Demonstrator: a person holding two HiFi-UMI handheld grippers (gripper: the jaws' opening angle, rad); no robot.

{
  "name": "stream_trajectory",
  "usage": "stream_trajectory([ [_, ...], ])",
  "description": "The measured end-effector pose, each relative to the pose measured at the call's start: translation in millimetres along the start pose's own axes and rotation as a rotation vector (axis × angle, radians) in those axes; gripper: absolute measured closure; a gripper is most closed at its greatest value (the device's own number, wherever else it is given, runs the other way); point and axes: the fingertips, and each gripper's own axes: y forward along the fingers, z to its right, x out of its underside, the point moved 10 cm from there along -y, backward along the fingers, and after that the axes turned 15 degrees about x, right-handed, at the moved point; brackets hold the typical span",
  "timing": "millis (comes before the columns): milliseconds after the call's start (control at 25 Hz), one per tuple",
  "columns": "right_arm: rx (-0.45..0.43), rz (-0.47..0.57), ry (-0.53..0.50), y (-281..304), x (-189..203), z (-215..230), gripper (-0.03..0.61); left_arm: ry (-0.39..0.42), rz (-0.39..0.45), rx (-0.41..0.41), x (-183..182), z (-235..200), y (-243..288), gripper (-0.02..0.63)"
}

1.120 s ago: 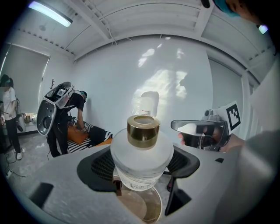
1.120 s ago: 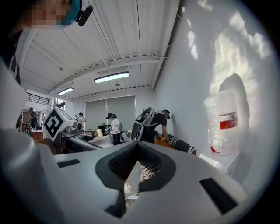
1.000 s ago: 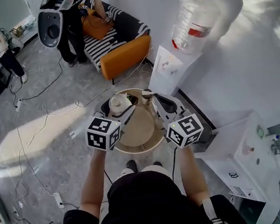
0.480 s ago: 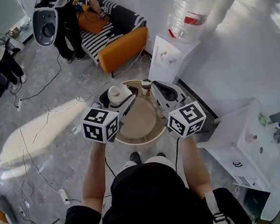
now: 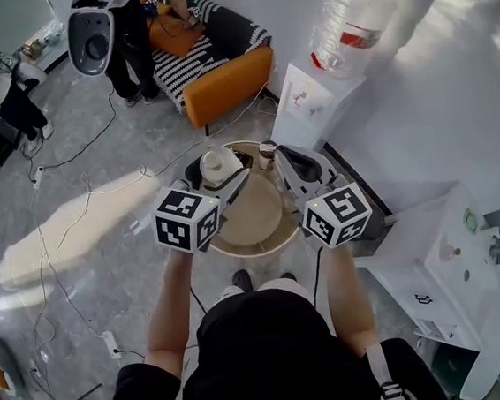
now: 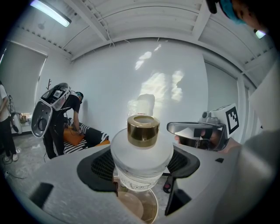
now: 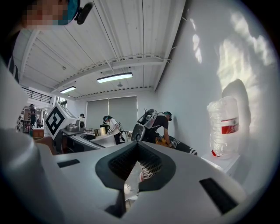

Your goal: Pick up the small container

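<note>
The small container (image 5: 220,164) is a frosted white jar with a gold cap (image 6: 142,130). My left gripper (image 5: 218,173) is shut on its body (image 6: 141,157) and holds it upright above the round beige table (image 5: 247,242). In the left gripper view the tabletop (image 6: 139,211) shows below the jar. My right gripper (image 5: 289,166) hovers over the table's right side, apart from the jar. Its jaws stand together with nothing between them in the right gripper view (image 7: 134,171). It also shows from the side in the left gripper view (image 6: 196,130).
A small cup (image 5: 268,151) stands at the table's far edge. Behind the table is a white water dispenser (image 5: 310,108) with a big bottle (image 5: 351,22). An orange sofa (image 5: 224,84) and a bending person (image 5: 131,38) are farther back. Cables (image 5: 65,214) cross the floor at left.
My left gripper with the jar has shifted a little toward the table's far edge. The right gripper has kept its place beside it, still shut.
</note>
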Motion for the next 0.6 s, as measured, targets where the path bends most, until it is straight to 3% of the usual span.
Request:
stream_trajectory([
  [600,0.0,-0.006,-0.021,3.2,0.9,-1.9,0.577,0.007,-0.006,-0.002,1.0,-1.6,2.8,0.265],
])
